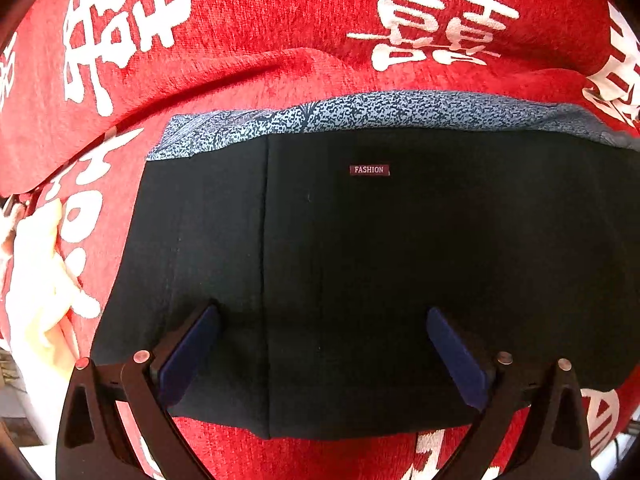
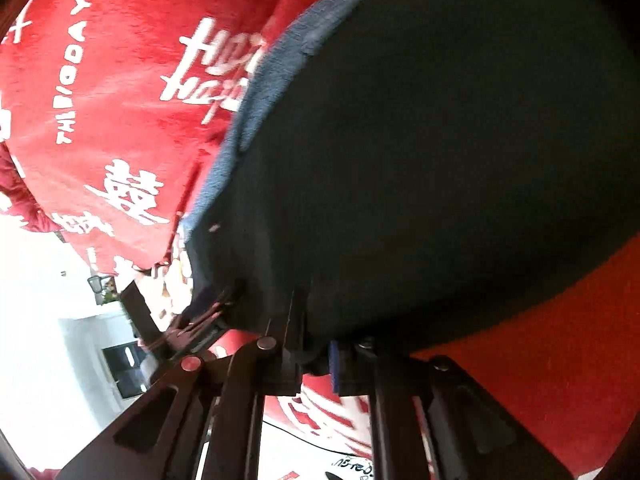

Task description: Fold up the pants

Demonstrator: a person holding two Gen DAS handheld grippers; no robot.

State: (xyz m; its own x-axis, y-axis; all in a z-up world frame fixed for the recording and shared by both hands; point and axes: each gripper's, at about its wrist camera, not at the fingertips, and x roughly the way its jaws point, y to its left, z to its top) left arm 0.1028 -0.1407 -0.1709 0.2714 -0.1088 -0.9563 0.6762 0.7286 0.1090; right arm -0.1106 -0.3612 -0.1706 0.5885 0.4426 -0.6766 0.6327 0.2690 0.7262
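Note:
Black pants [image 1: 360, 260] lie folded on a red cloth [image 1: 260, 20] printed with white characters. A small "FASHION" label [image 1: 369, 170] shows near their far edge, where a blue speckled lining [image 1: 360, 112] peeks out. My left gripper [image 1: 323, 314] hovers over the near part of the pants, open, its blue pads [image 1: 192, 356] wide apart with only flat fabric below. In the right wrist view the pants [image 2: 420, 140] fill the frame, and my right gripper [image 2: 316, 356] is shut on their near edge, with dark fabric pinched between the pads.
A cream cloth [image 1: 36, 272] lies at the left edge of the red cloth. In the right wrist view the red cloth [image 2: 112, 80] drops off at the left, with a bright white room and floor [image 2: 40, 320] beyond.

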